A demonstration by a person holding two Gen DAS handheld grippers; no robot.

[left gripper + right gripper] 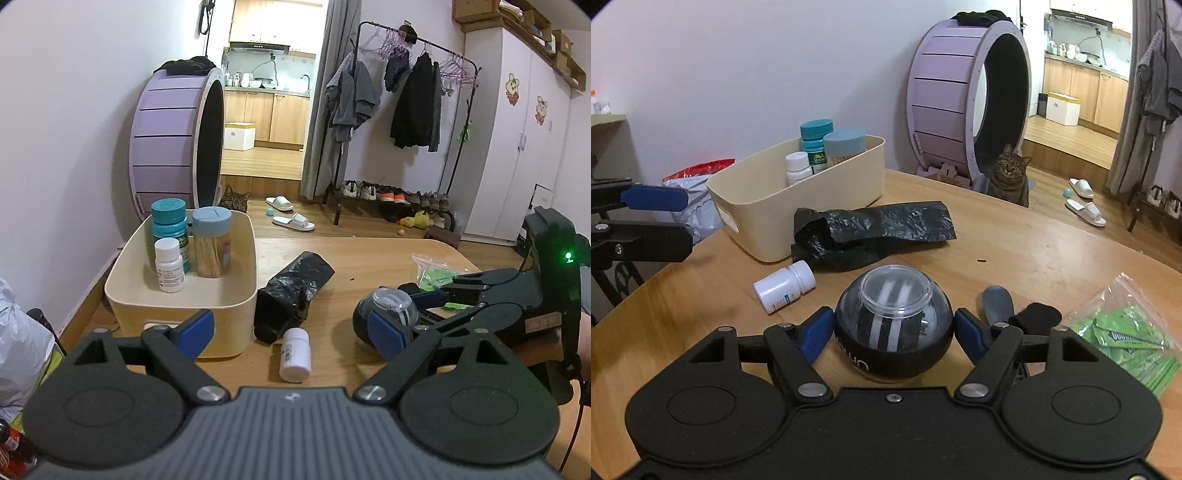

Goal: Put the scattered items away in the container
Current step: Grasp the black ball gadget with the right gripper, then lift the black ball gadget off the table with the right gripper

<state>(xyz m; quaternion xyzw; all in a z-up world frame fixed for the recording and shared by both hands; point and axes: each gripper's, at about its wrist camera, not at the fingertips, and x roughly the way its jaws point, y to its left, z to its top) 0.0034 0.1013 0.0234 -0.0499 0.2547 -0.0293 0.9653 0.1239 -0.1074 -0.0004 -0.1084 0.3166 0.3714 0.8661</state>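
Black ball between right fingers, contact unclear, left fingers spread wide, empty.

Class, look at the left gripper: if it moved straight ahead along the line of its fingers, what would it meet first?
Most likely the white pill bottle lying on the table between the open left gripper fingers, with the black plastic bag just behind it. Depth is uncertain in this fisheye view.

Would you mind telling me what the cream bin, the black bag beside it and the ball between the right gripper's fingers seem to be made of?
Cream bin: likely matte moulded plastic, with smooth rounded walls and a cut-out handle.
Black bag: thin plastic film, crinkled and glinting.
Ball: apparently hard glossy plastic, with a clear dome over a dark shell.
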